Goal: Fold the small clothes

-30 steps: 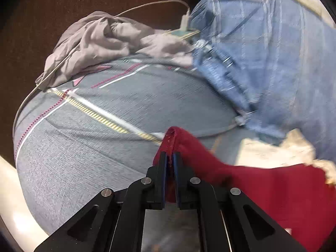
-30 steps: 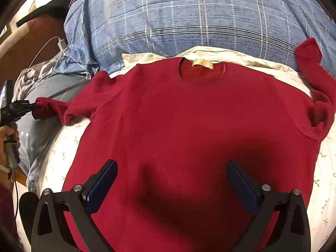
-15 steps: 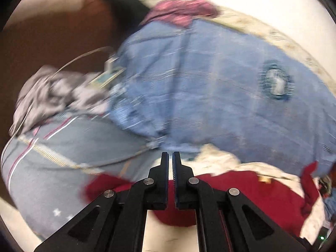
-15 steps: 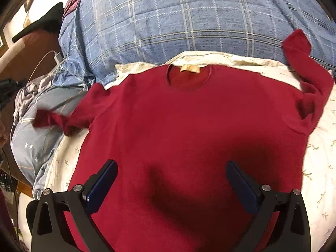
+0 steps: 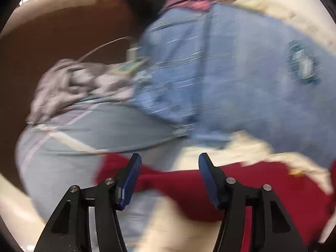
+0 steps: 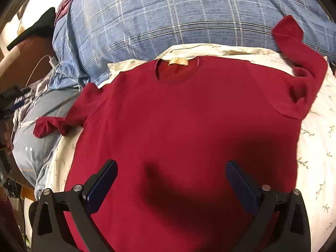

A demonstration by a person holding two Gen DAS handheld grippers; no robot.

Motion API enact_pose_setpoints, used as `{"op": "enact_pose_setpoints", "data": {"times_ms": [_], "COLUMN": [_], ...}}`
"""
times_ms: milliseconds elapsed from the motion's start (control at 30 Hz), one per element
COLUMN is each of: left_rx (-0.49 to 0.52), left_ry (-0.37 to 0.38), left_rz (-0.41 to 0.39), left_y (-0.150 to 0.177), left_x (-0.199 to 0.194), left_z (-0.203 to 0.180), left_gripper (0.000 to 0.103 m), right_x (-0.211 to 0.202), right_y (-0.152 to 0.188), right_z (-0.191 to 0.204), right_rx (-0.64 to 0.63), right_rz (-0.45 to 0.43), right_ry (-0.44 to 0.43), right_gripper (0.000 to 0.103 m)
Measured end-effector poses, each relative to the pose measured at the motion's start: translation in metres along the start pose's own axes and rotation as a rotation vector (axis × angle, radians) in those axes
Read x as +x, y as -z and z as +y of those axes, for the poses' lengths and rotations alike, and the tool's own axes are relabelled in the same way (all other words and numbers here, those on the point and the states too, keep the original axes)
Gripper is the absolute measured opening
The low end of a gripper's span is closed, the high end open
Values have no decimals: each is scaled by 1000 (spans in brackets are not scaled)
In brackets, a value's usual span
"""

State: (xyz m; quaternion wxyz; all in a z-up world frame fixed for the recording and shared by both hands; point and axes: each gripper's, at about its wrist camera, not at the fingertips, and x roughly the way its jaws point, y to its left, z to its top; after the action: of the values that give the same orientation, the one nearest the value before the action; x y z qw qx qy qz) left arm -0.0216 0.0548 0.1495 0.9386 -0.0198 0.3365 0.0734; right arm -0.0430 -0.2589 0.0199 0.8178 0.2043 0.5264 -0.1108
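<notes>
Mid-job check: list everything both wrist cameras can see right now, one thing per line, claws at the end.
red sweater: one, dark red, spread flat on the sheet, neck label away from the camera, both sleeves out to the sides
floral sheet: one, cream with small sprigs, under the sweater
plaid duvet: one, blue check with a round green badge, beyond the collar
grey pillow: one, grey-blue with stripes and stars, under the left sleeve end
grey garment: one, crumpled, beyond the pillow
charging cable: one, white, at the bed's left edge
left claw: jaws opening, nothing between them
right claw: open, above the sweater's lower body
</notes>
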Motion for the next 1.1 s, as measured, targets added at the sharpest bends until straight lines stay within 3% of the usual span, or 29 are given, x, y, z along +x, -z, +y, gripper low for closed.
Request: {"op": "enact_pose_setpoints", "data": {"times_ms": [100, 200, 333, 400, 733, 933, 1033, 1100], "left_rx": [27, 16, 31, 93, 115, 115, 128, 135], "left_ry": [-169, -280, -358, -404, -401, -397, -391, -373], "left_rz": [51, 95, 149, 113, 102, 92, 90, 89], "left_y": [10, 16, 21, 24, 28, 28, 29, 29], "left_x": [30, 56, 85, 88, 109, 103, 103, 104], "left_z": [29, 51, 60, 52, 32, 34, 31, 29], "left_gripper": [60, 60, 60, 61, 61, 53, 43, 21], "right_x": [7, 13, 18, 18, 19, 19, 19, 19], "right_y": [1, 3, 6, 5, 4, 4, 4, 4], "right_z": [6, 11, 19, 20, 18, 17, 16, 16], "right_rx": [-13, -20, -62, -69, -62, -61, -57, -58], "right_rz": [10, 21, 30, 33, 33, 25, 25, 26], "right_ry": [-6, -8, 13, 13, 6, -10, -16, -15], "right_gripper": [103, 103, 103, 103, 103, 103, 103, 103]}}
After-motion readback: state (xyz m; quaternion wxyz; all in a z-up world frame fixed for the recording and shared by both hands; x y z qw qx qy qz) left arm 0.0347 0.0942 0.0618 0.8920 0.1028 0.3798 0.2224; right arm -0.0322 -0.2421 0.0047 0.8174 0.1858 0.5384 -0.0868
